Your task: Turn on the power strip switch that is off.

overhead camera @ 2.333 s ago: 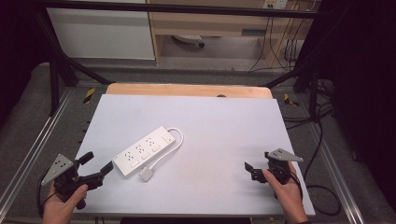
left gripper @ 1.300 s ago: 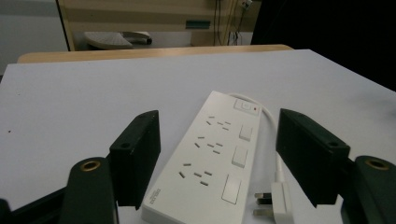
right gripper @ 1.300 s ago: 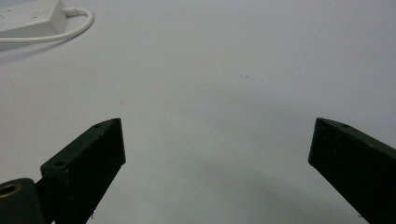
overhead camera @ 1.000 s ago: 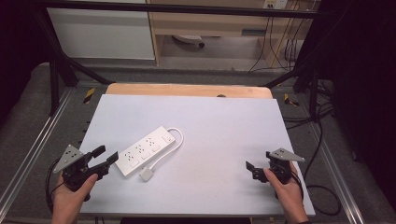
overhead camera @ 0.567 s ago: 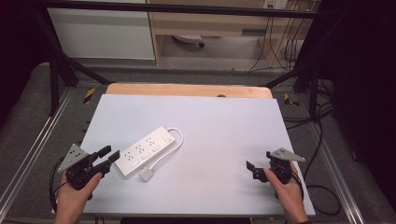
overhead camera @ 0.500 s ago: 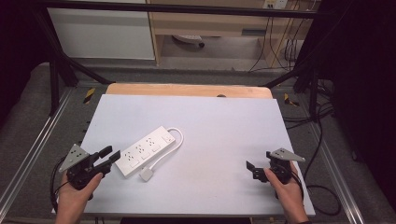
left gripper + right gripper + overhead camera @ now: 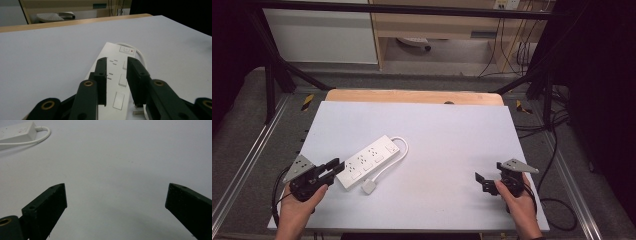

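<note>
A white power strip lies slantwise on the left half of the white table, its cord looping back to a white plug beside it. My left gripper is at the strip's near end. In the left gripper view its jaws stand a narrow gap apart just above the strip, with nothing between them. My right gripper rests at the table's near right, wide open over bare tabletop. The strip's switch end shows far off in the right gripper view.
A wooden board edge runs along the table's far side. Metal rails flank the table, and cables trail on the floor to the right. A person's hands hold both grippers at the near edge.
My left gripper has moved right and slightly forward, from the table's left edge to the strip's near end. The right gripper has stayed put.
</note>
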Demonstrator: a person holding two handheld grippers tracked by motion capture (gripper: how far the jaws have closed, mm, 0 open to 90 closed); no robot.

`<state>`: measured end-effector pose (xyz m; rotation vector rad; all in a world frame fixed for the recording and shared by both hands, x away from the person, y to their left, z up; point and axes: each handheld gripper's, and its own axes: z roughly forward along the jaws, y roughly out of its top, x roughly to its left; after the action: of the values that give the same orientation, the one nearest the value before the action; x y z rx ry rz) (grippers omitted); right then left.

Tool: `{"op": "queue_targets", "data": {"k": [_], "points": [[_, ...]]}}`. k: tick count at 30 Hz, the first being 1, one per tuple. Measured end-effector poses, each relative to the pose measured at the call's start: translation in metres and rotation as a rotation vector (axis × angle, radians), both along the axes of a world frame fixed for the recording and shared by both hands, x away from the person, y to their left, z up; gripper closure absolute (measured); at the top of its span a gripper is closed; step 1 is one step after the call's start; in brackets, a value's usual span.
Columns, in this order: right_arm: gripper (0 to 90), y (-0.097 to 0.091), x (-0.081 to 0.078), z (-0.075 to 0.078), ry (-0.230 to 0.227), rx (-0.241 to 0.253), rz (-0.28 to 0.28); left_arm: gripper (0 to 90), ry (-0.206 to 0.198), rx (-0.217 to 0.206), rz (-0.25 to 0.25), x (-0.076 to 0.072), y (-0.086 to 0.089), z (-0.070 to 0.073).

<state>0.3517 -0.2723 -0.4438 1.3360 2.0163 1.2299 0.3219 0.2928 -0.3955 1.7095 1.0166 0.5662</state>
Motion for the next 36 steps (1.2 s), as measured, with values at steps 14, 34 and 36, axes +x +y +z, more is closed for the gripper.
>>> {"op": "queue_targets", "data": {"k": [14,34,36], "points": [[4.2,0.0,0.0,0.0,-0.002,-0.002,0.0,79.2,0.031,0.0,-0.025,0.007,-0.003,-0.009],[4.2,0.0,0.0,0.0,0.002,-0.002,0.001,89.8,0.064,0.034,-0.058,0.012,-0.003,-0.016],[4.2,0.0,0.0,0.0,0.002,-0.001,-0.001,89.8,0.07,0.036,-0.06,0.013,-0.004,-0.017]]}}
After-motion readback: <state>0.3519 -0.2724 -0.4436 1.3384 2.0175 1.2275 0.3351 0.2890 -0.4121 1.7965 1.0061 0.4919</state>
